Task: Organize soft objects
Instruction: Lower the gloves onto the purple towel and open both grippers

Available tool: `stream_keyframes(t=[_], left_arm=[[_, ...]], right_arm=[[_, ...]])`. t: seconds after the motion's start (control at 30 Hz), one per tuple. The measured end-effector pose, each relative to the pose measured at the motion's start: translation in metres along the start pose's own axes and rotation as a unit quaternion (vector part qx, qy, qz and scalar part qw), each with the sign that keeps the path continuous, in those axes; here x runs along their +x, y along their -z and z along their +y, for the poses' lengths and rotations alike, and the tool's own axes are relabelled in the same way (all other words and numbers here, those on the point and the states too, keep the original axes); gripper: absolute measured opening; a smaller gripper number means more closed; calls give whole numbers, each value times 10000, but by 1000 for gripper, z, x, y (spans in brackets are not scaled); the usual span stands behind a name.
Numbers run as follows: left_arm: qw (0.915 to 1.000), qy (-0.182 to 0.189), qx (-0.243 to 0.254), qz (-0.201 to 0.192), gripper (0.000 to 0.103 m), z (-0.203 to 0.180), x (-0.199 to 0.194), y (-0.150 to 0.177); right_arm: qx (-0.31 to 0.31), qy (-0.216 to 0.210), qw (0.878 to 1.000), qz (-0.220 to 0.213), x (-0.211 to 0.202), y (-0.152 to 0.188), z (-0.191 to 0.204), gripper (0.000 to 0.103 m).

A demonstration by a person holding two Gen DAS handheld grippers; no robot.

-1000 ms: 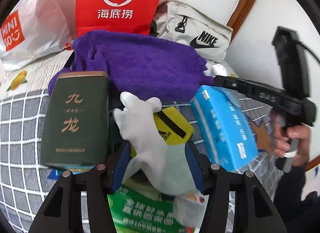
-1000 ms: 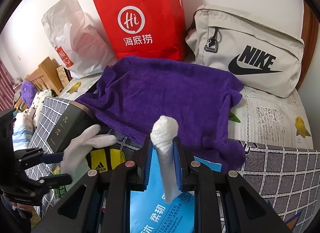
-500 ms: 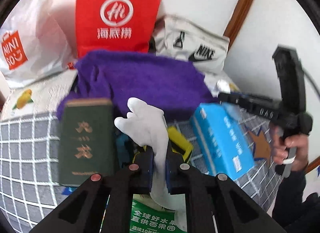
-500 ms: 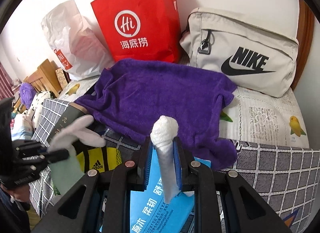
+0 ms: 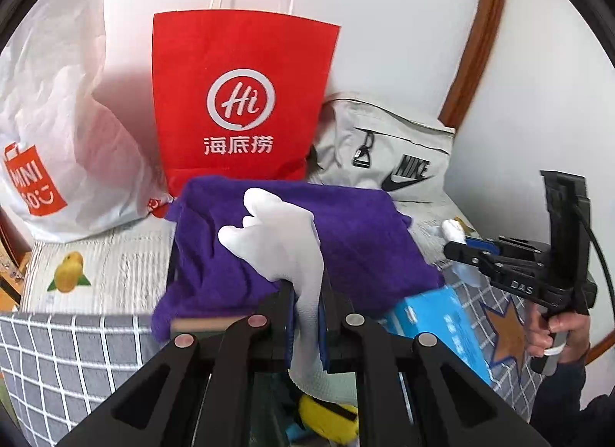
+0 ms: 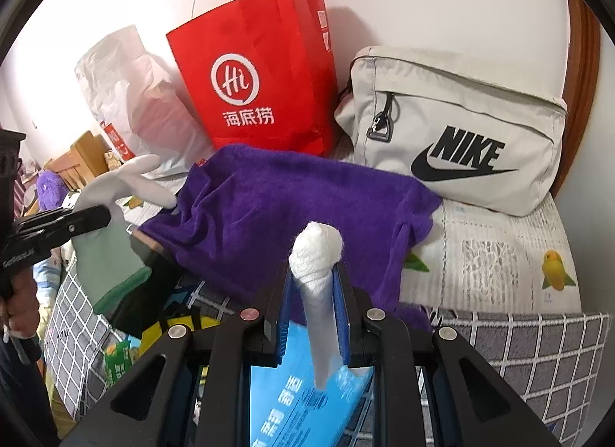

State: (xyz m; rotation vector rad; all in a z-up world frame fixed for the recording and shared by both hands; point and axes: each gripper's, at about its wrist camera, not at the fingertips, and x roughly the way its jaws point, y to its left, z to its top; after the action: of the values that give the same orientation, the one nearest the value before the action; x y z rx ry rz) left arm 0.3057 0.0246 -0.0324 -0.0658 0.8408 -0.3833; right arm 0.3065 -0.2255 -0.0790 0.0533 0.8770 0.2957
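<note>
My left gripper [image 5: 306,289] is shut on a white work glove [image 5: 284,231] with a pale green cuff, lifted above the bed; its fingers stick up in front of the purple towel [image 5: 361,231]. From the right wrist view the same glove [image 6: 115,197] hangs from the left gripper [image 6: 103,216] at the left edge. My right gripper [image 6: 312,285] is shut on a rolled white cloth [image 6: 315,255], which stands up between the blue pads. The purple towel [image 6: 292,212] lies spread on the bed behind both grippers.
A red paper bag [image 6: 261,85], a white plastic bag [image 5: 57,120] and a beige Nike bag [image 6: 461,132] stand along the wall. A blue tissue pack [image 5: 442,328], a dark green box [image 6: 146,293] and a yellow item [image 5: 326,416] lie on the grey checked cover [image 6: 519,362].
The left jaws closed on the glove and lifted it off the pile, up in front of the towel. The right gripper rose slightly, still holding the rolled cloth.
</note>
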Motion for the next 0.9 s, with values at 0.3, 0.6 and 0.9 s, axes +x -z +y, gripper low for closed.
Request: stream_keyframes(t=[0.3, 0.6, 0.9], left_arm=[[10000, -20, -36, 43, 10, 19, 39, -30], [9998, -92, -92, 141, 10, 41, 74, -54], [9987, -215, -86, 463, 10, 53, 112, -64]], right_arm=[[-128, 144, 9998, 32, 24, -29, -5, 20], [-231, 235, 9993, 174, 62, -51, -14, 20], [-258, 228, 9985, 416, 99, -63, -26, 20]])
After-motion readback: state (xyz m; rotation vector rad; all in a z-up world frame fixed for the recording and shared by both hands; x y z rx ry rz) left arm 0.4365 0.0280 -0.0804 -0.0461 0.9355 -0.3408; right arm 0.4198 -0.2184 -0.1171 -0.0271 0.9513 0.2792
